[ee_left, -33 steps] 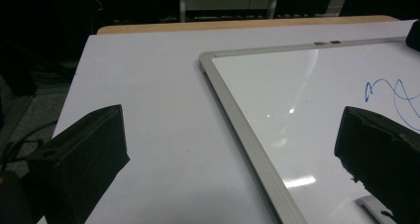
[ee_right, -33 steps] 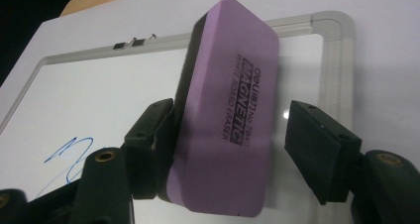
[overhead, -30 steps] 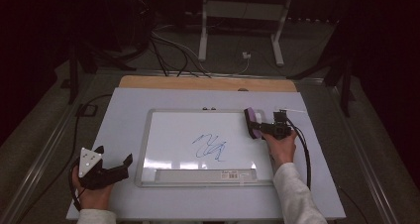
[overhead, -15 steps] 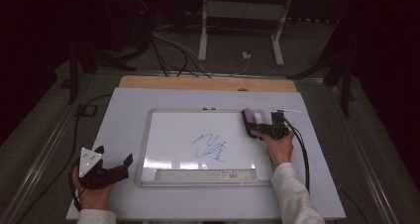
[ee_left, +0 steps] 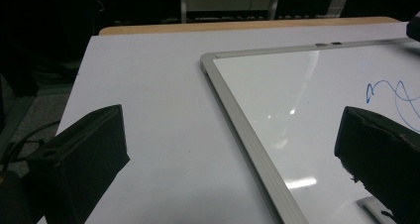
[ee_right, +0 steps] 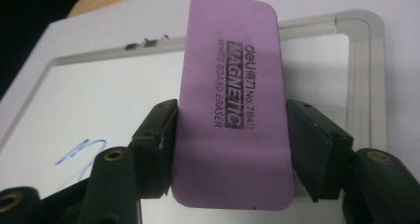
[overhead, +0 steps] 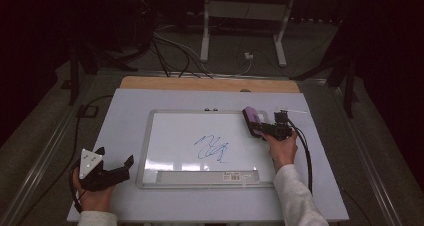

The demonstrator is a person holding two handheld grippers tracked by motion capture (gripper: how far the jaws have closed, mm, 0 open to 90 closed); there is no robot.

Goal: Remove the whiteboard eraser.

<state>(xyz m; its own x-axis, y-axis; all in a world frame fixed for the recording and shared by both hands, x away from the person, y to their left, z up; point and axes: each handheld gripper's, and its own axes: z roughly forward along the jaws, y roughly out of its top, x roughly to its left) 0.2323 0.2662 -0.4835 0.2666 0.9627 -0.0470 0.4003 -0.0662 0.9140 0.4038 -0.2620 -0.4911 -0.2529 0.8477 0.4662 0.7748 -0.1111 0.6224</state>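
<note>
Left gripper (overhead: 116, 170) sits on the table (overhead: 130, 116) just off the board's (overhead: 175, 136) left frame, jaws wide apart, nothing between them. In its own view one jaw hangs over bare table, the other over the board's glossy face. Risk there: the board isn't pinned. If the wipe drags sideways, the board could slide on the table, since that gripper isn't touching the frame.

Mid-board: blue scribble (overhead: 212, 148), near the centre and a bit low. It's well apart from the eraser, so a travel left and toward the person is needed.

Right side: right gripper (ee_right: 230, 135) has its jaws closing in on the purple eraser (ee_right: 230, 100), which sits at the board's upper right corner. In the right gripper view both pads look flush against the eraser's long edges, so I read it as gripped, though only on the near end; most of the block sticks out past the jaws.

Failure modes, my call:
- grip near one end means the eraser could pivot or slip out under wiping pressure
- tilted eraser means only an edge contacts, smearing ink instead of clearing it
- cable (overhead: 305, 156) trailing beside the right hand (overhead: 282, 148) could snag on the board's corner
</note>
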